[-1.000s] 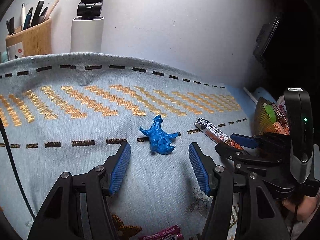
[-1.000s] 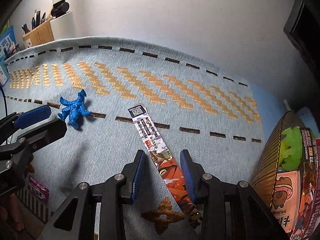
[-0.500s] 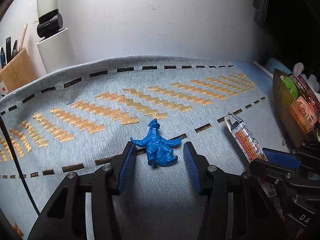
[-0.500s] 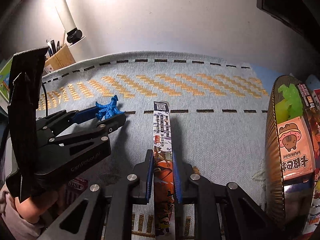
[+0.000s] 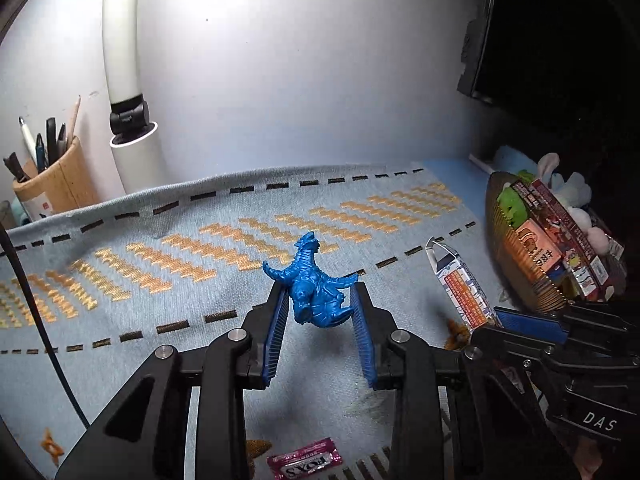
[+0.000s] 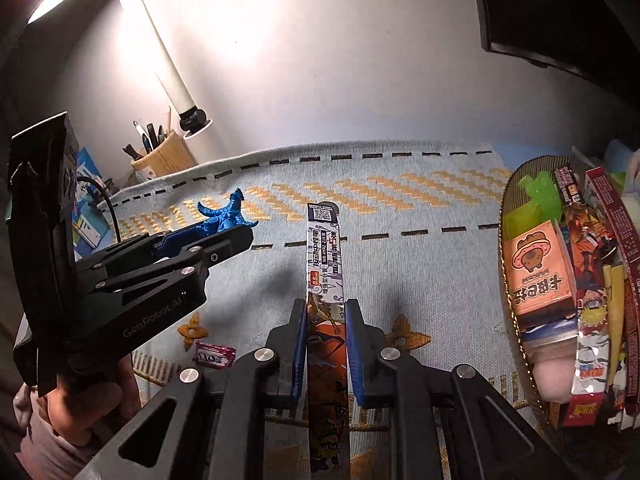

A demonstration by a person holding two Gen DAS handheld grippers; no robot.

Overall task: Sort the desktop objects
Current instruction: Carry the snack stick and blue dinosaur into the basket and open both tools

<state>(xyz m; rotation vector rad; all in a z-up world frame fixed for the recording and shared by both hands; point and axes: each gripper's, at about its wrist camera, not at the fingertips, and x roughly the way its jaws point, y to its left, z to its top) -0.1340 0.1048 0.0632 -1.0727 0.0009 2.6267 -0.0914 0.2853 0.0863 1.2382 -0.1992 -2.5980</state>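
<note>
My left gripper [image 5: 320, 300] is shut on a blue dinosaur figure [image 5: 314, 284] and holds it above the light blue woven mat [image 5: 160, 264]; the figure also shows in the right wrist view [image 6: 226, 214]. My right gripper [image 6: 326, 320] is shut on a long flat card packet [image 6: 325, 256], held on edge above the mat. The packet's far end shows in the left wrist view [image 5: 460, 284]. A gold oval basket [image 6: 508, 280] with snack packs and a green toy stands at the right, also in the left wrist view [image 5: 516, 248].
A pink candy wrapper [image 5: 306, 460] lies on the mat near the front edge. A wooden pen holder [image 5: 52, 184] and a white lamp base [image 5: 136, 152] stand at the back left. A dark monitor [image 5: 560, 40] is at the back right. Plush toys [image 5: 572, 196] sit behind the basket.
My left gripper has closed on the blue dinosaur and lifted it off the mat. My right gripper has raised the card packet with it.
</note>
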